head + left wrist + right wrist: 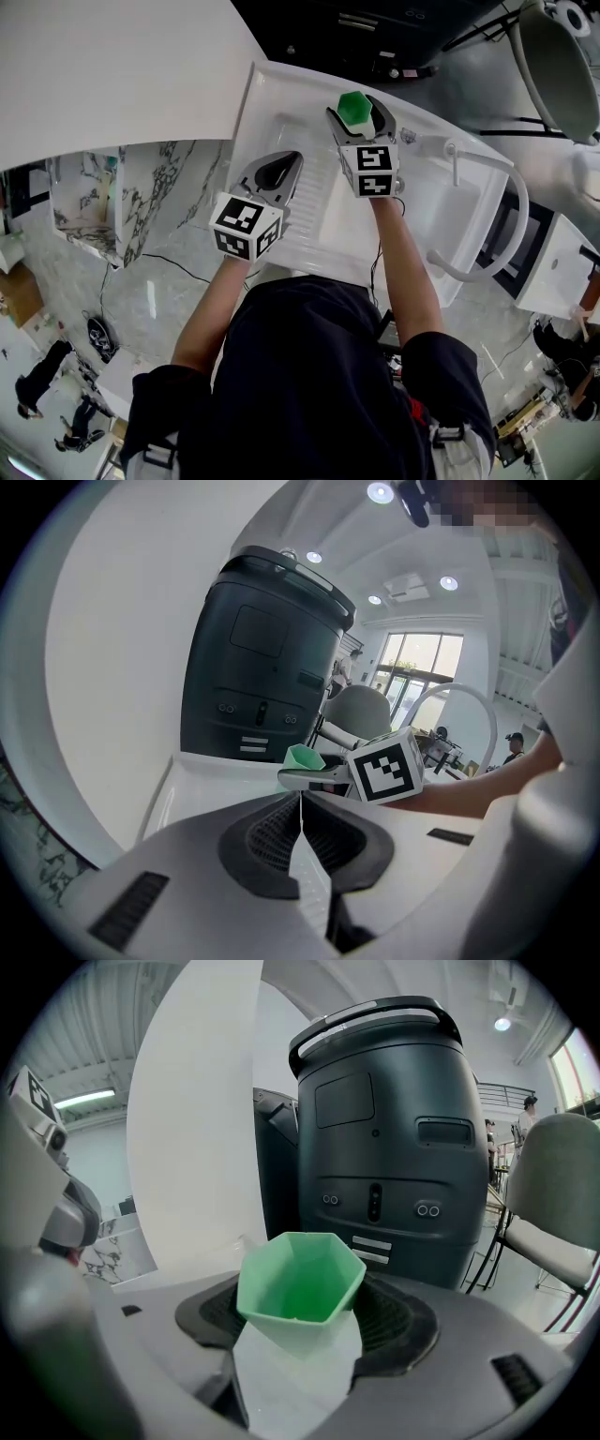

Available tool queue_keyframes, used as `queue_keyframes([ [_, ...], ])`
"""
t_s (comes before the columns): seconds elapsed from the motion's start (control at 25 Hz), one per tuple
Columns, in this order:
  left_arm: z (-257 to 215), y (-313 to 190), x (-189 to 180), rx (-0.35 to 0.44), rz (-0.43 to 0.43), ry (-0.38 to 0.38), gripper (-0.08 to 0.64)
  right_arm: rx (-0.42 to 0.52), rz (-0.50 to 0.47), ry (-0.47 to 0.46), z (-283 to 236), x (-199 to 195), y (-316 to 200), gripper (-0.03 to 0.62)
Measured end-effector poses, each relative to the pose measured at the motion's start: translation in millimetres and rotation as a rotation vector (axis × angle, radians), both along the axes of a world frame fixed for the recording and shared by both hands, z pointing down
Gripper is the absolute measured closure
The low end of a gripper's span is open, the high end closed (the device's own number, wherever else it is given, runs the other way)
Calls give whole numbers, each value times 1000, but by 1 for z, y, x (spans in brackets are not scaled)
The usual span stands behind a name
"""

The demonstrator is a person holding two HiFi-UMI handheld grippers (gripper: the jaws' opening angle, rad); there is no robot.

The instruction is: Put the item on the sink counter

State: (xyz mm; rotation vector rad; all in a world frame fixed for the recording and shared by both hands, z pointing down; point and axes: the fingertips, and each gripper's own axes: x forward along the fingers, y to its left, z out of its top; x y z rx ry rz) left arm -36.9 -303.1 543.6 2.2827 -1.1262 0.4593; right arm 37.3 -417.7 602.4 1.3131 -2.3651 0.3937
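Nearest the lens, the person's dark-sleeved arms are reaching forward, each hand carrying one pair of tongs over a white sink unit. At upper centre the right tongs [357,120] are gripping a green hexagonal cup [354,107] by its lower walls, mouth upward. They are holding it above the far part of the desk [270,92], close to the back rim of the basin [314,202]; whether the cup's base is touching anything cannot be told. Lower down, the left tongs [277,172] are hovering over the basin's near-left side, jaws pressed together with nothing between them. Behind the unit a dark grey machine [380,1129] is standing. Judged step: setting the cup down. Doing this well is calling for bringing the cup over a flat stretch of desk rather than the basin slope and lowering it upright until the base is seating fully. The jaws are then parting slowly so the light cup is not tipping or sliding, with the idle left tongs held clear
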Motion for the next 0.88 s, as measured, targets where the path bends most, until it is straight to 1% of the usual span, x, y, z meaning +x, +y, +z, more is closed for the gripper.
queue_keyframes([
  [0.24, 3, 1, -2, -9, -5, -3, 543, -21, 3, 10, 9, -1, -1, 256],
  [0.56, 4, 1, -2, -12, -8, 4, 543, -26, 14, -9, 12, 0, -1, 256],
  [0.88, 3, 1, -3, -14, -13, 4, 543, -64, 28, -17, 18, 0, 1, 255],
])
